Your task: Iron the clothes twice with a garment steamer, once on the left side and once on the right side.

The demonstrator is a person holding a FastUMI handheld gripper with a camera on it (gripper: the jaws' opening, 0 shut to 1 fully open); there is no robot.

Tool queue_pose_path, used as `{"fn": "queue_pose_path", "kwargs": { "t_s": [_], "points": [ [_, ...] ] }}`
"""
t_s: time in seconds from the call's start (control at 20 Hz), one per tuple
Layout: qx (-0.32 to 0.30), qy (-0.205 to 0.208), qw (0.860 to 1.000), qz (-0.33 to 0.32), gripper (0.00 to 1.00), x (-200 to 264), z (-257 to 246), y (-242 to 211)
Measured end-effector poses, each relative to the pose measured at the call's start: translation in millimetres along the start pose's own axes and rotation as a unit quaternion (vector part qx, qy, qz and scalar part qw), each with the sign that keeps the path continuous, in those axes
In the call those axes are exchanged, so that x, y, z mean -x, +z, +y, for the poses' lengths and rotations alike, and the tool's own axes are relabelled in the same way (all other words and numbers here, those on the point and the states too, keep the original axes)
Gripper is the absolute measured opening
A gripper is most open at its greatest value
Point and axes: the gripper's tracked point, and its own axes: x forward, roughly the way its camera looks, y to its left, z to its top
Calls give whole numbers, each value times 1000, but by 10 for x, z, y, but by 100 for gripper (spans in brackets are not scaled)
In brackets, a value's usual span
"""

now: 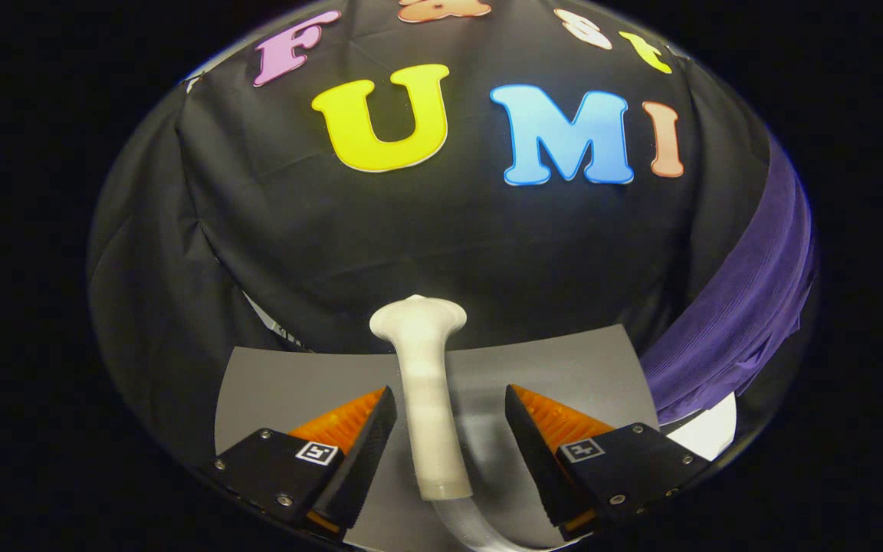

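Observation:
A white garment steamer stands upright on a grey table, its flared head up and a clear hose curving off its base. My gripper is open, and the steamer's handle stands between the two fingers. The left finger is close to the handle, while the right finger stands well apart from it. A purple garment hangs to the right, beyond the table's right edge.
The booth's black cloth wall rises just behind the table. A white patch shows under the purple garment at the table's right corner.

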Motion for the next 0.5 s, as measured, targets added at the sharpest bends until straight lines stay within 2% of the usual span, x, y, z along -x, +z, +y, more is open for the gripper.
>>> {"fn": "queue_pose_path", "kwargs": {
  "t_s": [0.25, 0.4, 0.45, 0.5],
  "points": [
    [-31, 15, 999, 23, 76, -282, 85, -74],
    [-6, -2, 999, 35, 69, -441, 24, -218],
    [-1, -14, 1000, 9, 65, -466, 25, -135],
    [4, -21, 1000, 16, 63, -435, 28, -172]
  ]
}}
